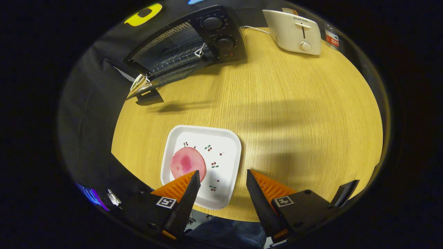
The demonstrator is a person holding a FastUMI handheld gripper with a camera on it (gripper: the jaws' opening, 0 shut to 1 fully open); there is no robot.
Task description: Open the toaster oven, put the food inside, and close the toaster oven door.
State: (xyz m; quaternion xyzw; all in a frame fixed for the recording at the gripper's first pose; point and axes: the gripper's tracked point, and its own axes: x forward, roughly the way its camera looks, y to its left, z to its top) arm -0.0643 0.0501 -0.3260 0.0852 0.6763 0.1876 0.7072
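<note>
A: Gripper view's got it plain. The ham slice (188, 163) lies on the white plate (221, 138), just ahead of the left finger and a bit left of the gap btwn the two.

B: Which way's it lie? Any long axis?

A: None, it's round and flat, so approach angle hardly matters. The plate sits nearest the gripper (223, 180) on the wooden table (294, 114). The toaster oven (188, 43) is well beyond, at the far left, door already dropped open.

B: And the fingers?

A: Wide apart, holding nothing, touching nothing as far as I can see. The left fingertip overlaps the slice's edge in the view, but I reckon it hangs above it.

B: So next?

A: Prob. nudge left and down to straddle the slice, then carry it far-left into the oven.
</note>
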